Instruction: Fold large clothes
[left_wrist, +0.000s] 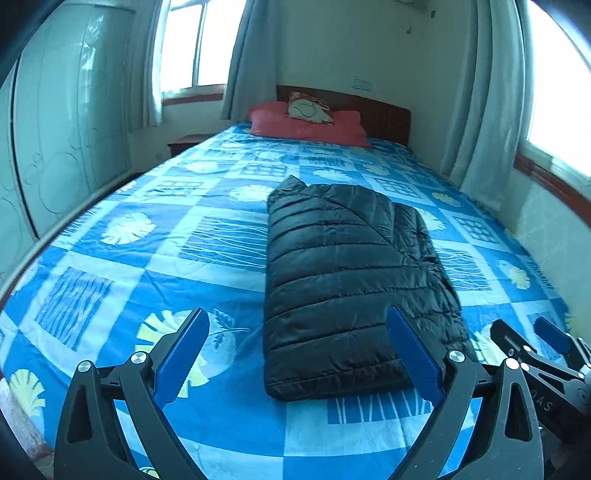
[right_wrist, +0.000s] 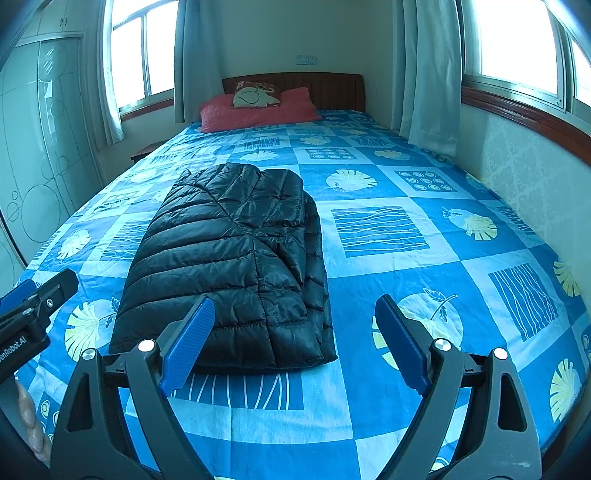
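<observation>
the black quilted jacket (left_wrist: 343, 280) lies in the middle of the bed (left_wrist: 155, 258), already folded to a long packet, with its near end just before both tools. it looks light, soft and puffy, and its shiny cloth is probably slippery, so a thin pinch may slide off. i think the best hold is at the two near corners, taking all layers together. the left tool (left_wrist: 299, 354) and the right tool (right_wrist: 295, 343) are both released, with the blue fingers wide apart and nothing between them. on the left tool's body, seen in the right wrist view, i can read "enRobot.AI"; the first letters are cut off.
</observation>
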